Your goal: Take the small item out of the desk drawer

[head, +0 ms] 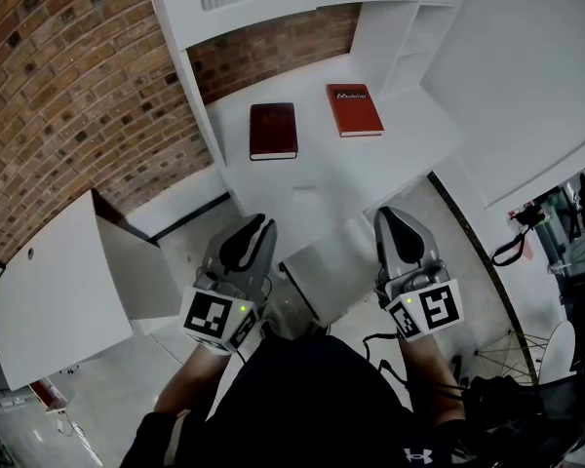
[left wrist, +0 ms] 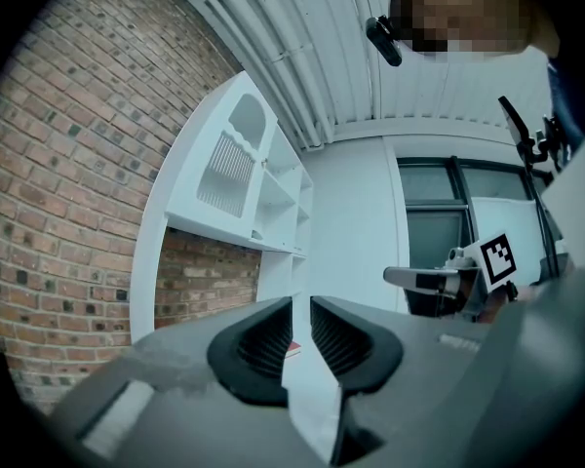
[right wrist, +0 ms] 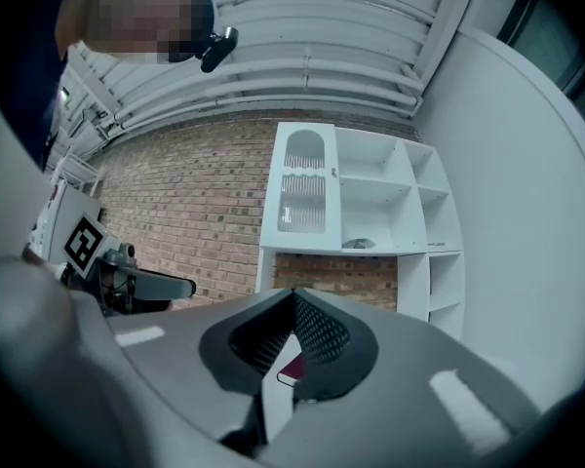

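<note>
A white desk stands against the brick wall, with its front edge just ahead of both grippers. My left gripper is held level at the desk's front left; its jaws are shut with nothing between them. To its right, my right gripper points level at the desk front, and its jaws meet at the tips, empty. Between the two grippers, below the desk edge, is a pale panel; I cannot tell whether it is the drawer. No small item is in view.
A dark red book and a red book lie on the desktop. A white shelf unit rises over the desk's back. A white panel stands at the left. Cables and black gear lie on the floor at right.
</note>
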`<state>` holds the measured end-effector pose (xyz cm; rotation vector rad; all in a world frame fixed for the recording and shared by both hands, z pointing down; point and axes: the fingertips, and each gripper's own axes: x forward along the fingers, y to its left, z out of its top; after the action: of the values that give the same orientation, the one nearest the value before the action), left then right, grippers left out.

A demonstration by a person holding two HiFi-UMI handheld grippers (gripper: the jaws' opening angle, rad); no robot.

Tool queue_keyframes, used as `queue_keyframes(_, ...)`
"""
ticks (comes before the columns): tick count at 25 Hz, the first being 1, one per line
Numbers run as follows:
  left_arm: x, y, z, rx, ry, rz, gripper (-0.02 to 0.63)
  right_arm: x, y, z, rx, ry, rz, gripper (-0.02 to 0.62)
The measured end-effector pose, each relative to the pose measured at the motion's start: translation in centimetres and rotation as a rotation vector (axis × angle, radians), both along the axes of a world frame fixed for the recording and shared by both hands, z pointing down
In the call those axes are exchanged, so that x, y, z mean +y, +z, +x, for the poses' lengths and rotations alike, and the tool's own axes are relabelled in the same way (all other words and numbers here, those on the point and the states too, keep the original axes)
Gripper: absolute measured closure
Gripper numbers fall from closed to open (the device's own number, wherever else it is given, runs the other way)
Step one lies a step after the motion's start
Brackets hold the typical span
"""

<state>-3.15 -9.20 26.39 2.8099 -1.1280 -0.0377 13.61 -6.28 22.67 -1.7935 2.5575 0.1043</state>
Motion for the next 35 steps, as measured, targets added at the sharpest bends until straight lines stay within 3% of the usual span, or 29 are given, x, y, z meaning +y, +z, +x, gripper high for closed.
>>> queue_keyframes(35,-0.15,0.45,0.83,-0.029,-0.003,-0.006,0.543,0.23,0.36,0.89,-0.022,-0.006,-0.002,0.594)
